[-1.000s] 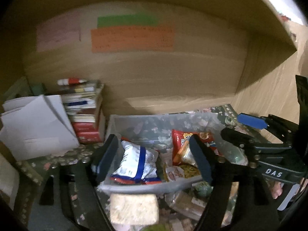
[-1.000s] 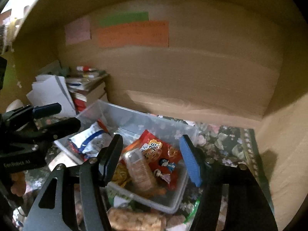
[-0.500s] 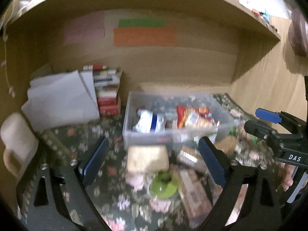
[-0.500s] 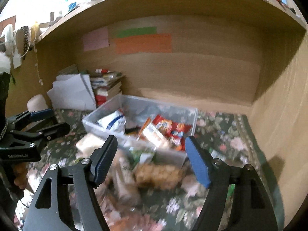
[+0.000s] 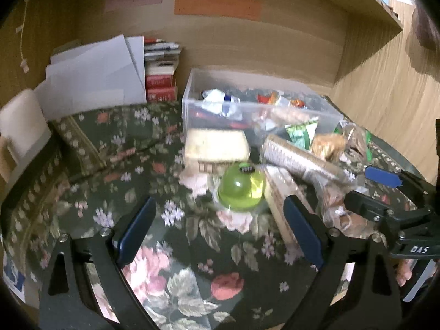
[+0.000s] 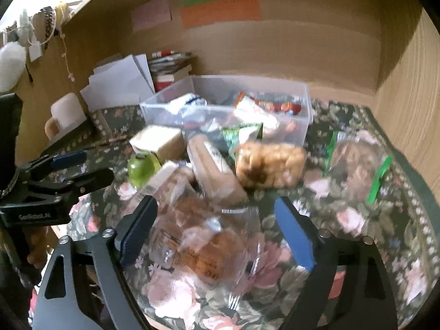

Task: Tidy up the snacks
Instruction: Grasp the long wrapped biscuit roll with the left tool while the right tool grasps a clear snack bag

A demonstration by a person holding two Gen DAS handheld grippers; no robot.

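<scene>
A clear plastic bin (image 5: 189,101) (image 6: 305,104) holds several snack packets at the back of the flowered cloth. In front of it lie loose snacks: a pale cracker pack (image 5: 216,144) (image 6: 156,140), a green jelly cup (image 5: 242,189) (image 6: 141,167), a long biscuit sleeve (image 5: 297,159) (image 6: 214,162), a bag of golden puffs (image 6: 271,163) and a clear bag of brown pastry (image 6: 198,247). My left gripper (image 5: 220,231) is open and empty, just short of the jelly cup. My right gripper (image 6: 217,231) is open, its fingers either side of the pastry bag.
White papers (image 5: 96,74) and a stack of books (image 5: 162,74) stand at the back left, with a cream mug (image 6: 66,112) nearer. A wooden side wall (image 6: 407,96) closes the right. Another clear bag with green trim (image 6: 357,162) lies at the right.
Both grippers have pulled back and away from the bin, from over its contents to above the loose snacks in front. Both stay open and empty.
</scene>
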